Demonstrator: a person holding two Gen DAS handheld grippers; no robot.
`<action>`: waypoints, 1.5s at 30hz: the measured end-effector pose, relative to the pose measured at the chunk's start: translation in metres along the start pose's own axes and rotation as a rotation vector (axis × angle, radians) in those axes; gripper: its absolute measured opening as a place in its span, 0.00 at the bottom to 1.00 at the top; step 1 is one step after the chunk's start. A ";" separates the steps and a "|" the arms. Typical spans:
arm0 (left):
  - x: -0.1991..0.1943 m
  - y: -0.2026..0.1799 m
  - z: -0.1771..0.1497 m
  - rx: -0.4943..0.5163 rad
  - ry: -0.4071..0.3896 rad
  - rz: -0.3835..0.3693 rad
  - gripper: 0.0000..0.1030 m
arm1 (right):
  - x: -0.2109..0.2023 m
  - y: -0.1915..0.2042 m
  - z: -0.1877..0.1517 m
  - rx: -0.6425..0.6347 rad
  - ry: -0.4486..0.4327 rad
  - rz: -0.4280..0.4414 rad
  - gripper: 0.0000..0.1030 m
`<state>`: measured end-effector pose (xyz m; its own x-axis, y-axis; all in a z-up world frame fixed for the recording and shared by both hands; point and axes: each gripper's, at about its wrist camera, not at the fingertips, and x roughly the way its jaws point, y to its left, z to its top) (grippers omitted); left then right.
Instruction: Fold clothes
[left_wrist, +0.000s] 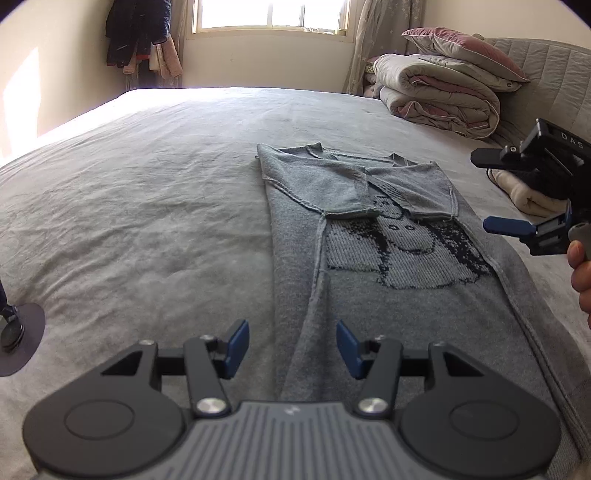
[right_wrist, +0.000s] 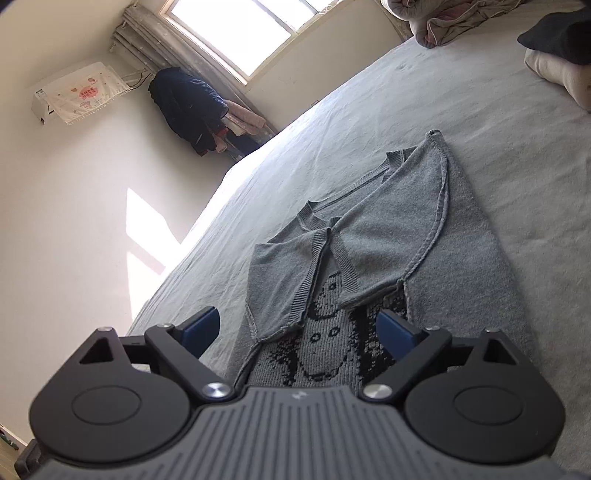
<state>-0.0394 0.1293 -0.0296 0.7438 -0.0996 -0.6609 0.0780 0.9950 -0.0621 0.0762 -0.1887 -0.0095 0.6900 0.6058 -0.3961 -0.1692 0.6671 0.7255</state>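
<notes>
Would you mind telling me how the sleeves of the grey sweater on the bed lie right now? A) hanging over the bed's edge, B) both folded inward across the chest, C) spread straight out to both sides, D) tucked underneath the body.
B: on the grey sweater, both sleeves lie folded inward over the chest, their ribbed cuffs meeting above the knitted dark figure.

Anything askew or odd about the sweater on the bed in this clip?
The gray knit sweater lies inside out on the bed: raised seams show and the picture reads as a reversed knit. Both sleeves are folded in, meeting unevenly across the chest. Nothing looks damaged or spilled.
</notes>
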 end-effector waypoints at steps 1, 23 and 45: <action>-0.004 0.002 -0.005 -0.001 0.007 -0.005 0.52 | -0.001 0.001 -0.006 0.043 0.013 0.016 0.86; -0.049 0.061 -0.058 -0.333 -0.008 -0.341 0.06 | 0.055 0.026 -0.131 0.353 0.279 0.115 0.04; -0.039 0.048 -0.048 -0.409 0.008 -0.505 0.01 | 0.010 0.036 -0.169 0.262 0.448 0.136 0.00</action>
<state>-0.0959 0.1814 -0.0428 0.6766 -0.5576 -0.4809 0.1572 0.7475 -0.6454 -0.0419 -0.0855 -0.0824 0.2960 0.8433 -0.4485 -0.0155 0.4738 0.8805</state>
